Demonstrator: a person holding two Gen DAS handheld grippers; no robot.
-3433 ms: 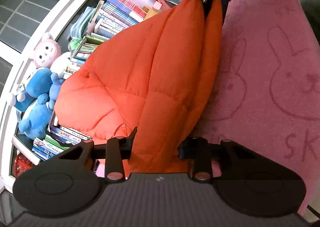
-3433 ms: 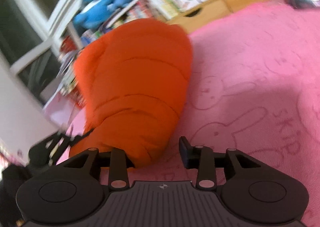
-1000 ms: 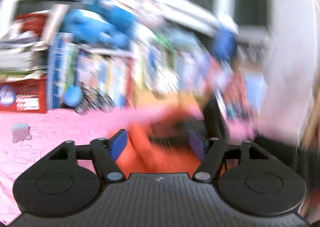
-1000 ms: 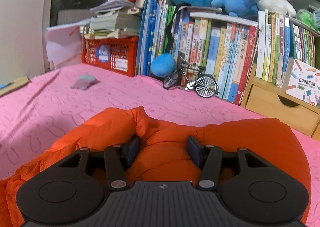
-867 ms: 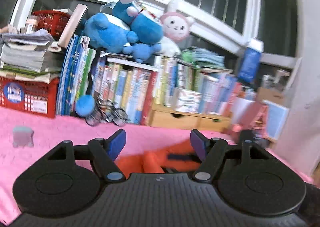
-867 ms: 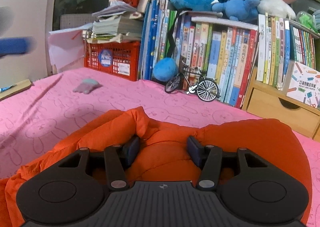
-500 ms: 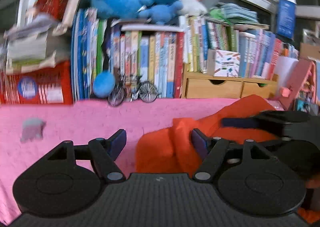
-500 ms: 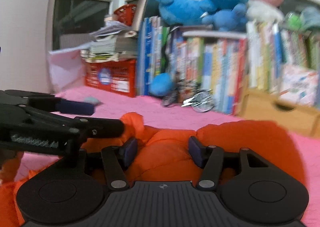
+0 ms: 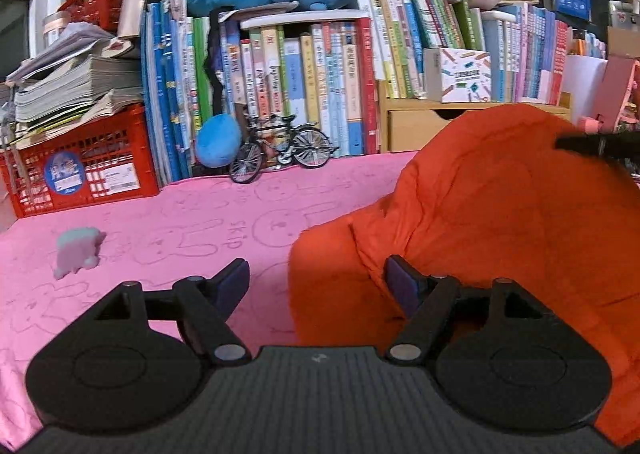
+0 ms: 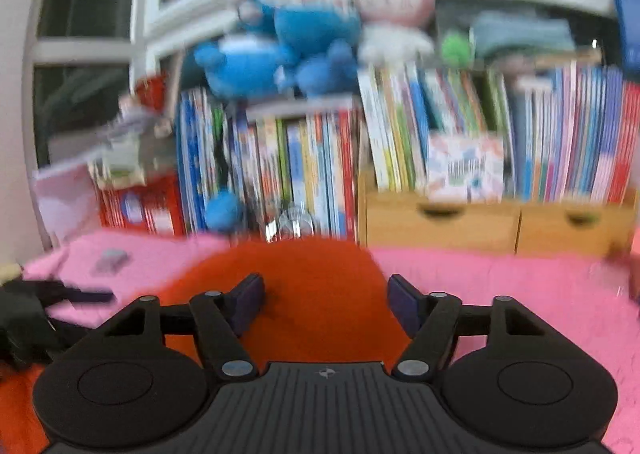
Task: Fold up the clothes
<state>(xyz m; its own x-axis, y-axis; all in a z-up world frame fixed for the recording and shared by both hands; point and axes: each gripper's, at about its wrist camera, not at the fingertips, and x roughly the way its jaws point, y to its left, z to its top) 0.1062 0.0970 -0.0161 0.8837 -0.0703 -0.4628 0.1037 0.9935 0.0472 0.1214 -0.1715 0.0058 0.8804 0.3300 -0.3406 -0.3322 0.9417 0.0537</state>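
On the pink blanket (image 9: 168,221) a puffy orange jacket (image 9: 500,213) lies bunched.

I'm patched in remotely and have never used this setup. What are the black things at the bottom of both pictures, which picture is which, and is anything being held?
No robot here: a person carries a two-finger gripper in each hand, each with a camera looking forward along its fingers. The black shapes are those grippers.

In the left camera's picture, the left gripper is open, holding nothing. Its right finger sits against the puffy orange quilted jacket, which lies bunched on the pink bunny-print blanket. A small grey-blue soft toy lies further left.

The right camera's picture is blurred. The right gripper is open above the same jacket; whether it touches the fabric I cannot tell. The black shape at that picture's left edge is the other gripper.

Behind stand shelves of books.
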